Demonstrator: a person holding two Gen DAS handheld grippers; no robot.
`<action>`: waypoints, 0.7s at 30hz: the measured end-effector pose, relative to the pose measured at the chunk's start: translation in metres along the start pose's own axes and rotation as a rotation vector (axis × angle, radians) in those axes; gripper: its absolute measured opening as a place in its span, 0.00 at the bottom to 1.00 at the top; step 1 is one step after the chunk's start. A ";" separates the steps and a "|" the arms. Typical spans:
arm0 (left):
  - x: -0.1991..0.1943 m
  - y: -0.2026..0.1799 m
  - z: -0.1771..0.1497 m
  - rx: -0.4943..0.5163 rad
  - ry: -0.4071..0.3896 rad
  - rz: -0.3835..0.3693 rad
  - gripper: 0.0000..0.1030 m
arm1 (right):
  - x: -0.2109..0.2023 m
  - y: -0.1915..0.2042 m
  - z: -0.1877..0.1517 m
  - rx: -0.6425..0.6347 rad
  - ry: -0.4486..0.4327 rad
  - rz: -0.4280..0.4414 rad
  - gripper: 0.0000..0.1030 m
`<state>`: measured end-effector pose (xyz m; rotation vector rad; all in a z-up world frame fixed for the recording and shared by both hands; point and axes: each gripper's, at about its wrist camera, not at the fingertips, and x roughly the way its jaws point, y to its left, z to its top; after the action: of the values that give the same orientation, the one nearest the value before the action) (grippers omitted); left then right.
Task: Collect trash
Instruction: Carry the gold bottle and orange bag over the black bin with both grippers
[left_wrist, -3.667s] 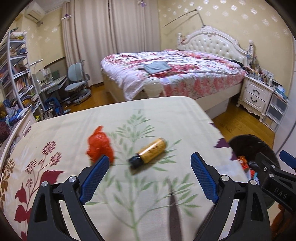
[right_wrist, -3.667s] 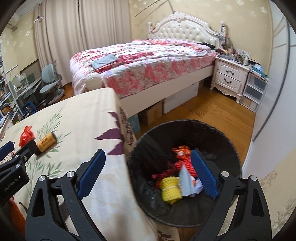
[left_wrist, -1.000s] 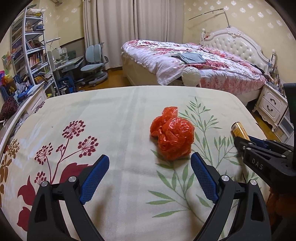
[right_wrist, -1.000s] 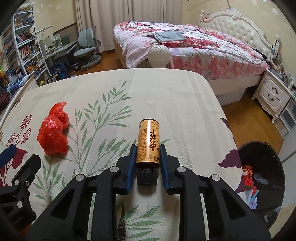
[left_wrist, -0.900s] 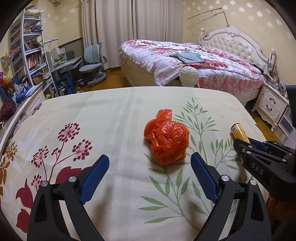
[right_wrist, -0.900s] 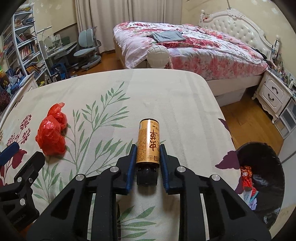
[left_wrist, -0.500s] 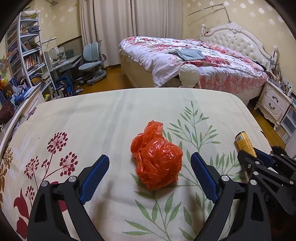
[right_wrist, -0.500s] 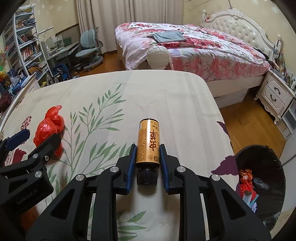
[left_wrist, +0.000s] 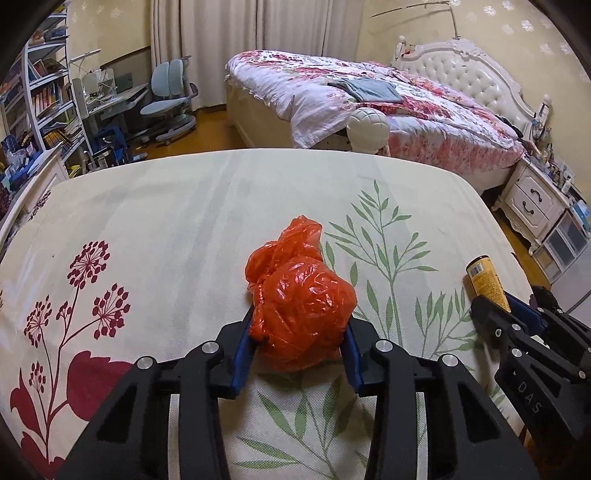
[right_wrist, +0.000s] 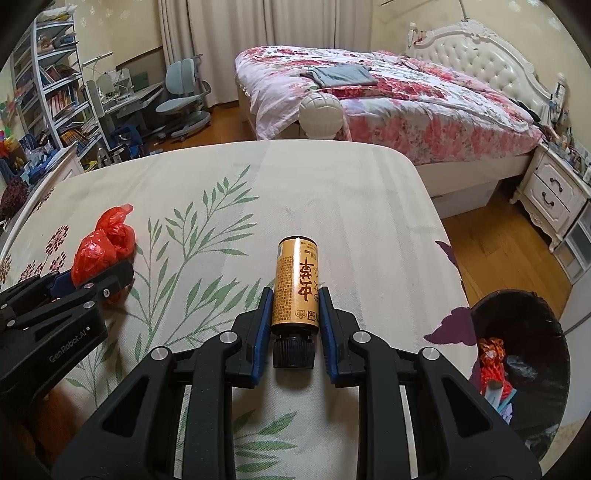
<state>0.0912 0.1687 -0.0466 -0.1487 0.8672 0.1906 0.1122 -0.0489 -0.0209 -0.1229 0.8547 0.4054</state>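
Left wrist view shows your left claw (left_wrist: 300, 341) closing on the crumpled red plastic bag (left_wrist: 301, 295), pads pressing its sides as it rests on the floral table (left_wrist: 166, 206). Your right claw (right_wrist: 295, 317) grips a gold bottle (right_wrist: 296, 284), cap toward you. Both pickups look nearly done; next, lift and carry each to the black-lined trash bin (right_wrist: 532, 317) beside the table.

A crumpled red plastic bag (left_wrist: 301, 306) sits bunched on the flower-printed counter (left_wrist: 166, 221), pressed between blue pads. To its right a gold bottle (right_wrist: 296, 288) with a black cap lies lengthwise, cap nearest the camera, clamped at its lower body.
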 end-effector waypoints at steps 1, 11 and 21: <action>-0.002 0.000 -0.001 0.004 -0.003 0.001 0.39 | -0.002 0.001 -0.002 -0.001 -0.002 0.000 0.23; -0.025 -0.004 -0.020 0.016 -0.030 -0.006 0.38 | -0.032 0.007 -0.024 -0.003 -0.026 0.010 0.23; -0.051 -0.022 -0.046 0.049 -0.056 -0.033 0.38 | -0.069 0.004 -0.050 -0.001 -0.057 0.009 0.23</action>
<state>0.0298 0.1330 -0.0357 -0.1118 0.8129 0.1421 0.0349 -0.0790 -0.0017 -0.1074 0.7988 0.4162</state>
